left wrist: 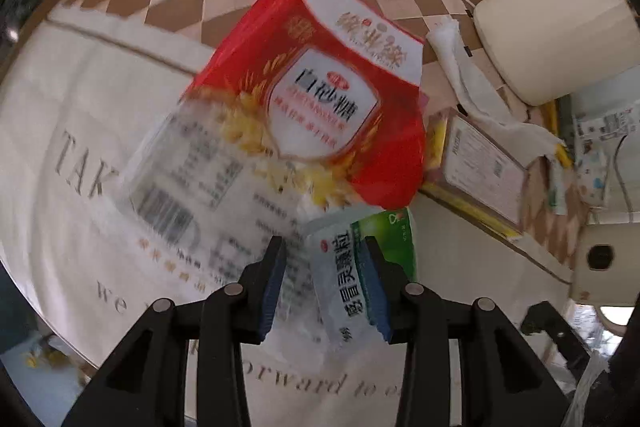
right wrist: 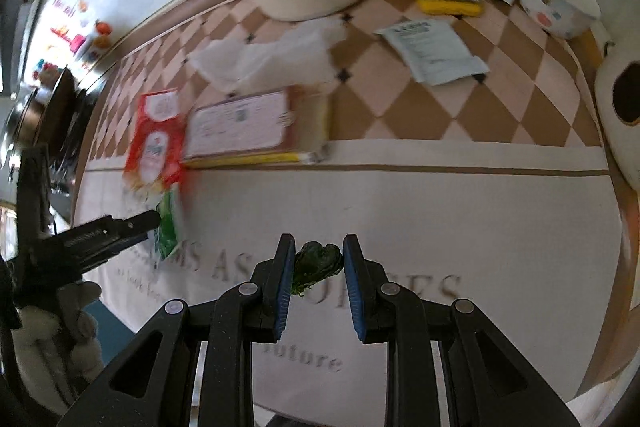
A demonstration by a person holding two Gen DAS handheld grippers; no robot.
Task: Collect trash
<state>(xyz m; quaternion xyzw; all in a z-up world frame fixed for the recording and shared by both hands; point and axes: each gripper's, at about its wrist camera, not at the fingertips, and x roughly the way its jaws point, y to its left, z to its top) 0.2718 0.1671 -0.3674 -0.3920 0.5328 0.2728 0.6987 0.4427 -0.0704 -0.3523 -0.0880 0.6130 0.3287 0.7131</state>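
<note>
Crinkly plastic packets [left wrist: 320, 131] in left gripper [left wrist: 326, 283] jaws.

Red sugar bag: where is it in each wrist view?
Left wrist: red sugar bag fills the centre, above the left gripper, whose jaws pinch it with a green-and-white sachet.
Right wrist: same bag, left of centre, beside the left gripper's tip.
Shared landmark: pink-labelled box with yellow edge, right of the bag.
</note>
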